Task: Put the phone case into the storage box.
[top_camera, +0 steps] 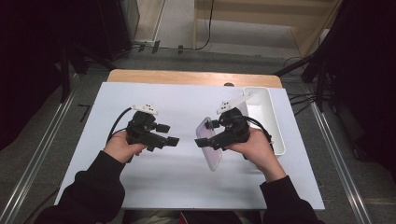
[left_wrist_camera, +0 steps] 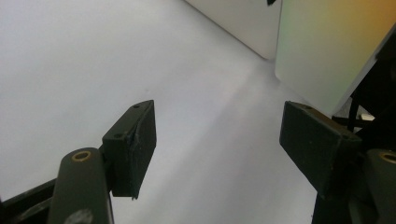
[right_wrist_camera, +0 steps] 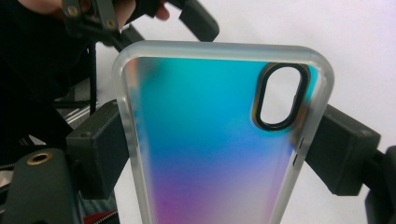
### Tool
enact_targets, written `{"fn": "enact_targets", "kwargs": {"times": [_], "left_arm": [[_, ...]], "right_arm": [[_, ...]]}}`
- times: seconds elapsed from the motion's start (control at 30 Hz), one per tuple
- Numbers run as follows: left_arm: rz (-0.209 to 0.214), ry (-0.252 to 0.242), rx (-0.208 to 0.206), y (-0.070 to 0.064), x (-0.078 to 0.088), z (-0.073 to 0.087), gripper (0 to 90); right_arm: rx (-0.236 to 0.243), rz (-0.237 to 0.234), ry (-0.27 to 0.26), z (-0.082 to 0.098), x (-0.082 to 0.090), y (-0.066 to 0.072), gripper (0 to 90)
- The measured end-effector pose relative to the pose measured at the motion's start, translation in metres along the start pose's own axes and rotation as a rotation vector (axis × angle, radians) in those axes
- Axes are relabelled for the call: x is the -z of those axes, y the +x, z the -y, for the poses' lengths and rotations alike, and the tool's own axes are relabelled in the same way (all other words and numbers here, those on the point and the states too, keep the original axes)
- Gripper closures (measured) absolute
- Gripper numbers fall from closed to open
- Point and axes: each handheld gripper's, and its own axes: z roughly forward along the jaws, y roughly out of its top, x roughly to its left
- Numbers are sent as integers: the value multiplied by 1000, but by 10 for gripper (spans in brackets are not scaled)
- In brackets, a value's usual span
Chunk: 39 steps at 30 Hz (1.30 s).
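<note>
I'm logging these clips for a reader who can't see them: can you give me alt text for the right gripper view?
A phone case, iridescent blue shading to purple with a frosted rim and an oval camera cutout, is clamped by its long edges between the right gripper's two black jaws. Behind it lie the white table and, at upper left, the left gripper in a hand.

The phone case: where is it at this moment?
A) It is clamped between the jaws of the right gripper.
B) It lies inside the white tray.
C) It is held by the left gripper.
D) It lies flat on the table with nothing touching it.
A: in the right gripper view, the phone case sits between the two black jaws of the right gripper, which press on its long edges, while the left gripper is open with nothing between its jaws.
</note>
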Motion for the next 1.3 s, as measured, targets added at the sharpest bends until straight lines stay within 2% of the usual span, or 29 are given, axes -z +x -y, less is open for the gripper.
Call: {"fn": "enact_targets", "kwargs": {"times": [0.3,0.47,0.7,0.83,0.93,1.07,1.3], "left_arm": [[-18,-10,-13,-1,-1,15,270],[-7,-10,-16,-2,-1,22,270],[-32,-9,-23,-5,-2,31,270],[-39,-13,-27,-5,-2,34,270],[-22,-29,-9,-4,0,37,270],[-38,-25,-12,-5,-1,43,270],[-58,-29,-12,-4,3,52,270]], "right_arm": [[-17,10,-5,-2,8,1,148],[-24,20,-10,-3,13,2,148],[-29,45,-11,-6,21,5,148],[-42,71,-14,-7,26,5,148],[-48,85,-20,-8,29,6,148],[-48,101,-24,-8,33,7,148],[-72,177,-30,-11,42,10,148]]}}
